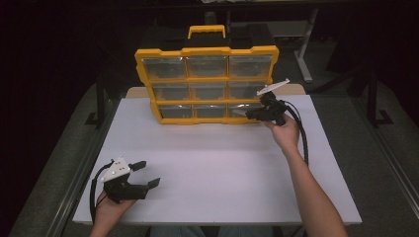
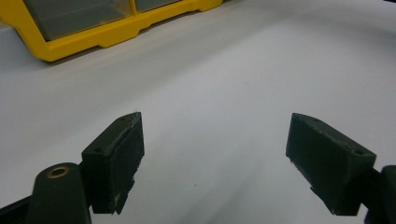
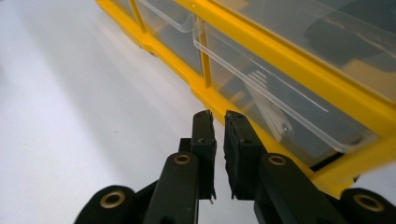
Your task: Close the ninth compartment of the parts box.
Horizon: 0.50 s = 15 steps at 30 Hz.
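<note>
White table [image 1: 212,168], dark room. Yellow organizer [image 1: 207,84] stands upright at far edge, nine clear drawers. Our right gripper [image 3: 219,122], jaws nearly closed on nothing, sits at the bottom-right drawer [image 3: 280,109]: light, stiff, slick plastic; we'd pinch its front lip. Left gripper [image 2: 212,144] wide open, empty.

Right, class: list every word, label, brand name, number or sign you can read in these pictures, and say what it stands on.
None: no readable text in any view.
Yellow organizer: frame, handle and clear drawers carry no print that I can make out.
Right gripper, left gripper: no markings; the jaws show plain black faces with brass rivets.
White table: bare of writing.
</note>
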Tool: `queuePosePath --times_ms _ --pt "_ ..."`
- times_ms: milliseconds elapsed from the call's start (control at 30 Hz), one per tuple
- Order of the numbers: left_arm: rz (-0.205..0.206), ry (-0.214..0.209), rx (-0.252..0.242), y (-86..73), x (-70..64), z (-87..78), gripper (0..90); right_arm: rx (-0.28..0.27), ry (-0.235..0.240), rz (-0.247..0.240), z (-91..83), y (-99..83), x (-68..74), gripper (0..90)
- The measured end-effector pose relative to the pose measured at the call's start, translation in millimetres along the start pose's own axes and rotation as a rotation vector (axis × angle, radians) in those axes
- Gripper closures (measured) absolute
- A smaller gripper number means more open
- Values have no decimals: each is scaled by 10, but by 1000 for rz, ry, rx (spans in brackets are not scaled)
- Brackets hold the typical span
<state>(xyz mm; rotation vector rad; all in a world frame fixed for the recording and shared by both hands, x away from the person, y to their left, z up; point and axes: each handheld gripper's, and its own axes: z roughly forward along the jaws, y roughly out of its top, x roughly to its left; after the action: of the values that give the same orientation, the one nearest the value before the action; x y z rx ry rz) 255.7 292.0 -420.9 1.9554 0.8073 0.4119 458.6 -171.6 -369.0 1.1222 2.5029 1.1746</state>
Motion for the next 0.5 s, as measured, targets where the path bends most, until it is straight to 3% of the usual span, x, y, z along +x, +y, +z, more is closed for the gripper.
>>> queuePosePath --times_ms 133,200,233,500 --pt "-4 0 1 -3 3 4 189 -4 49 21 -59 -57 -37 740" --pt "-4 -1 1 -2 -1 8 189 5 49 7 -66 -88 -43 694" --pt "0 -2 1 0 -1 10 189 10 56 30 -77 -98 -24 679" --pt "-1 -9 8 -13 -4 37 188 -18 80 28 -118 -224 28 471"
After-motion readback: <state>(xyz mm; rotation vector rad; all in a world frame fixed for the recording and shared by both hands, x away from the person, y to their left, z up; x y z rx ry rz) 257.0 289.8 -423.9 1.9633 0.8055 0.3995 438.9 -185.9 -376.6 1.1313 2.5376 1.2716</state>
